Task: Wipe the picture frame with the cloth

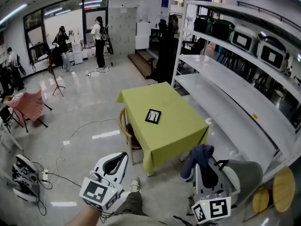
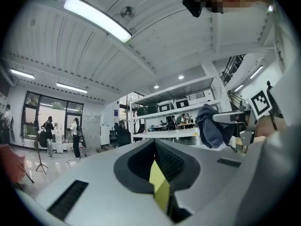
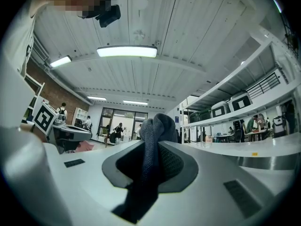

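Wide, bright room here, glossy pale floor (image 1: 94, 102) and long ceiling lights, and in the middle of it a square table under a yellow-green cloth (image 1: 176, 128). Lying flat on it, near the middle of the top and a shade toward the edge with the chair, is the small black picture frame with a white mat (image 1: 153, 116), nothing touching it. A wooden chair with a curved back (image 1: 125, 126) is tucked at that left edge, white open shelving (image 1: 221, 86) runs down the right with dark and grey boxes (image 1: 244, 39) on its top level, and a white cable (image 1: 75, 134) trails over the floor. People stand by the far windows (image 1: 99, 39), well apart from the table. Down near the person's body, both tools sit short of the table's near corner. The left gripper (image 2: 158, 157) points at the table, jaws drawn all but together and empty, a sliver of yellow-green showing through the slit. The right gripper (image 3: 151, 147) is clamped on a dark blue bunched cloth (image 1: 200, 155), which bulges above its jaw tips and hangs below.
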A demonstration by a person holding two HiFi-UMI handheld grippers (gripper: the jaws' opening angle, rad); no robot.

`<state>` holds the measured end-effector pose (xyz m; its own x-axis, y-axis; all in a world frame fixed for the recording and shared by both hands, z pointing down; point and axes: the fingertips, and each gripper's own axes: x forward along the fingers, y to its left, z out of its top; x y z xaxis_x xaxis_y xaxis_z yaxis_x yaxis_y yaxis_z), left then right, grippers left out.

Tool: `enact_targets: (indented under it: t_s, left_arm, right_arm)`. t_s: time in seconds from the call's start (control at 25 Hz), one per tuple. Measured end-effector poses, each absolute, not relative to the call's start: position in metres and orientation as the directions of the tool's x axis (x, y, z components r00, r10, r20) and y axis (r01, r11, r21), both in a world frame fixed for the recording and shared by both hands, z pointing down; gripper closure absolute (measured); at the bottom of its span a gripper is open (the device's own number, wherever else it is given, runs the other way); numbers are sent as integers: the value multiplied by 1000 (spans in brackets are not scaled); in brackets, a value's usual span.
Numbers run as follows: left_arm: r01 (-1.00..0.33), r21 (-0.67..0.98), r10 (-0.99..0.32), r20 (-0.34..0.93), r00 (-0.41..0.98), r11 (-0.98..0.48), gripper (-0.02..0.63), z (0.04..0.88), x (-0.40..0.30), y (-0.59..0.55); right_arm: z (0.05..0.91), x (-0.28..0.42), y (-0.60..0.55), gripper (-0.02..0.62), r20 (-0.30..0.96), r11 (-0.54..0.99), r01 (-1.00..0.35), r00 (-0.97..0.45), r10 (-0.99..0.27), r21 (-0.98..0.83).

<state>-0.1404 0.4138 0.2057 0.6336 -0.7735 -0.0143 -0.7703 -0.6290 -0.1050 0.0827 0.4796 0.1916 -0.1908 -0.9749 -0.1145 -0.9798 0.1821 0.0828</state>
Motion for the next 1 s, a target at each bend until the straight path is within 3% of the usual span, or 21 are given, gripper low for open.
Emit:
enact_targets:
  t_s: [0.44, 1.0]
  left_arm:
    - [-767, -86, -771, 23, 636, -636, 600, 230, -137, 334]
    - [-753, -41, -753, 84, 652, -657, 600, 243, -135, 143]
  right_arm:
    - [219, 87, 400, 518, -57, 186, -980, -191, -980, 74]
    - [231, 84, 213, 517, 36, 182, -980, -180, -983, 74]
